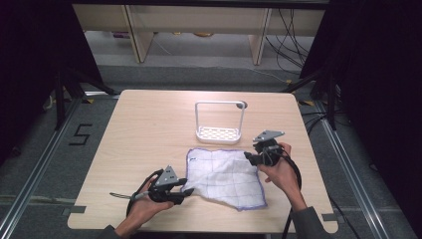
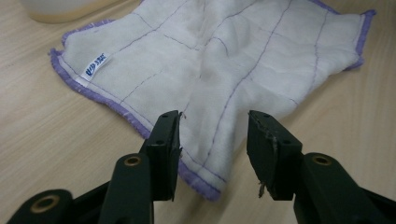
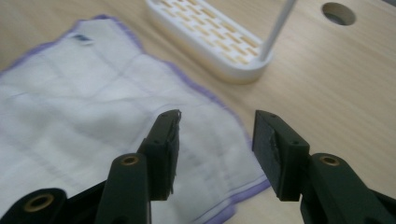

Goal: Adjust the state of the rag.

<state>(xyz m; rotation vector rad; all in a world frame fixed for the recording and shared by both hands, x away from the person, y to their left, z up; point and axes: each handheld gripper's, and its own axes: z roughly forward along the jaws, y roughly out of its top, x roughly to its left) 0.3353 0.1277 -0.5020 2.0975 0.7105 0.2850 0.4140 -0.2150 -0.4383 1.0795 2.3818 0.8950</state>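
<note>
approach stage, before any grasp — both tools are set at opposite corners of a white gauze cloth with purple stitched edging, which lies spread but slightly rumpled on the pale wooden worktop. nearest the person, the left gripper holds its black fingers apart, straddling the near-left corner of the cloth; the purple hem runs between them and nothing is pinched. a little farther off, the right gripper also has its fingers spread, poised over the right-hand corner, the cloth's edge lying between and just beneath them. the next move, as judged here, calls for lowering each pair onto its corner and closing on a single layer of hem — the thin fabric could slip or bunch. beyond the cloth, just apart from its far edge, stands a white slotted tray with a tall wire loop handle.
</note>
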